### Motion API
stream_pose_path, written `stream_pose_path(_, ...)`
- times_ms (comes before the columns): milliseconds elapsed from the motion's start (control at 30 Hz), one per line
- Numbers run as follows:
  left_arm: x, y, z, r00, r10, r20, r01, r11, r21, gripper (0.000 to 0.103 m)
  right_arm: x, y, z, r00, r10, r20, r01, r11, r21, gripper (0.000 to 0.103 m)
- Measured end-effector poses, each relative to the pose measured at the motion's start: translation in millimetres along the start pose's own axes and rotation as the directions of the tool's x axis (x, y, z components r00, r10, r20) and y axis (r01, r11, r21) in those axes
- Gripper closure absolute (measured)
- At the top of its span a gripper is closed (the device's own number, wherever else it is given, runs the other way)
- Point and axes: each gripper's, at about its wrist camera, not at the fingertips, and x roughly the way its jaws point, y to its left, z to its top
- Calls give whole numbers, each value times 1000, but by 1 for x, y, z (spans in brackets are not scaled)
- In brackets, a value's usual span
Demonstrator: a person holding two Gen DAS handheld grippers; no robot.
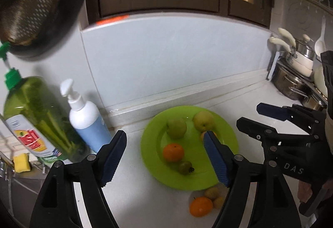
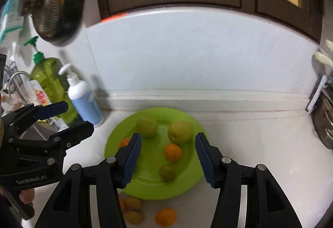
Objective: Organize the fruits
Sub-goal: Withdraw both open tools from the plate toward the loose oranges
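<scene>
both tongs, left and right, gape empty over plate with five fruits

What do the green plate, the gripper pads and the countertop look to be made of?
Green plate: likely plastic or melamine, with uniform bright colour and a soft sheen. Gripper pads: blue, ribbed, matte, probably rubber or soft plastic. Countertop: white, smooth and faintly glossy, possibly stone or solid surface; the pictures leave it open.

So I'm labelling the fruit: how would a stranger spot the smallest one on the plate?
Find the green plate on the white counter. On its near side, below an orange, sits a small dull-green fruit, darker and smaller than the two pale green ones behind.
</scene>
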Motion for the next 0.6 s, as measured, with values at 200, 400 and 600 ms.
stream_pose_path(200,-32,-4,-9,999,33,41,-34,999,18,19,-32,9,-7,999,-18,44,19,1000,-16,46)
stream_pose_path(400,-51,-7,-22,997,43,57,-45,998,33,16,-49,16,-19,999,-17,50,18,1000,-21,45)
stream_pose_path(600,-60,-13,-36,997,44,56,-46,998,43,14,-62,17,-34,998,-32,50,34,999,-29,43)
